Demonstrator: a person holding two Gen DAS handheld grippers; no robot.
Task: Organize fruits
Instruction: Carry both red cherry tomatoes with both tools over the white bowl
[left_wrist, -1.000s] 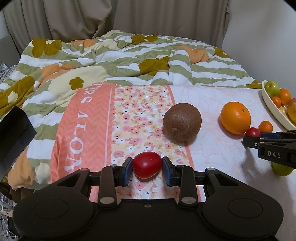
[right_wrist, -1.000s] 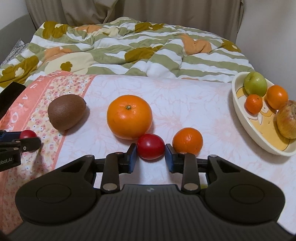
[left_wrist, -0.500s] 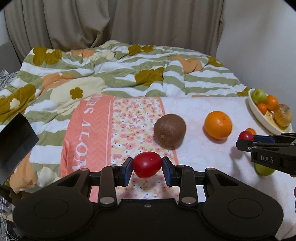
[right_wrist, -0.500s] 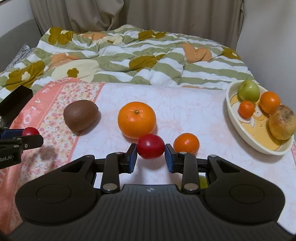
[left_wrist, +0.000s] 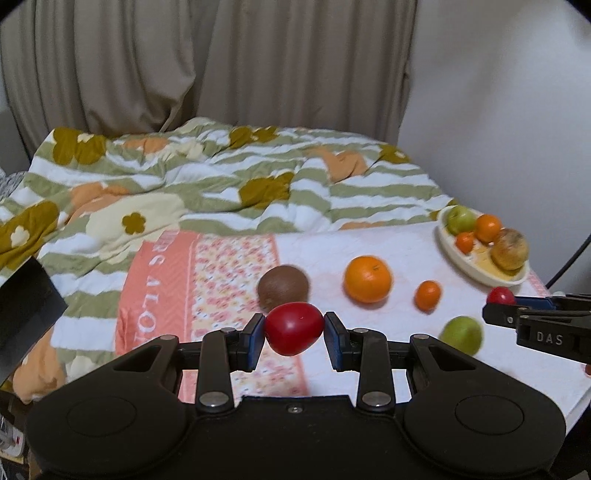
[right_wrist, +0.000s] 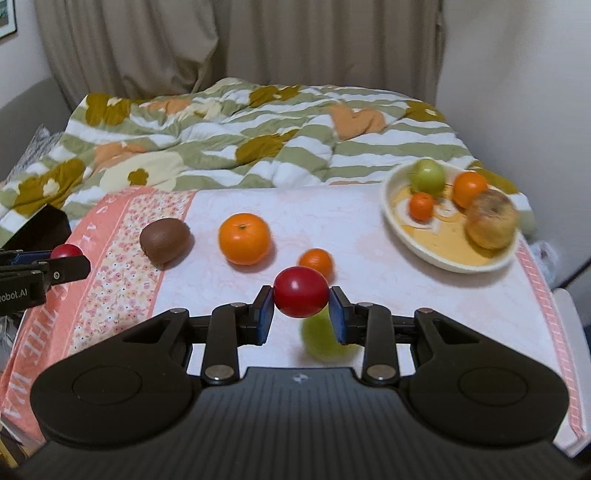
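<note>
The left claw (left_wrist: 294, 329) is clamping a red tomato (left_wrist: 294, 328) above the floral cloth (left_wrist: 236, 266) — the right claw (right_wrist: 301, 298) is gripping a second tomato (right_wrist: 301, 296) over a green fruit (right_wrist: 323, 339). The kiwi (right_wrist: 164, 240), big orange (right_wrist: 244, 239) and small orange (right_wrist: 316, 260) are sitting near the bowl (right_wrist: 436, 254) — on the bed.

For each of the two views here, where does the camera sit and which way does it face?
Left wrist view: on the left gripper, looking over its red tomato across the bed; the right gripper shows at right.
Right wrist view: on the right gripper, looking over its own tomato toward the bowl; the left gripper shows at left.
Both show the kiwi, large orange and bowl.
</note>
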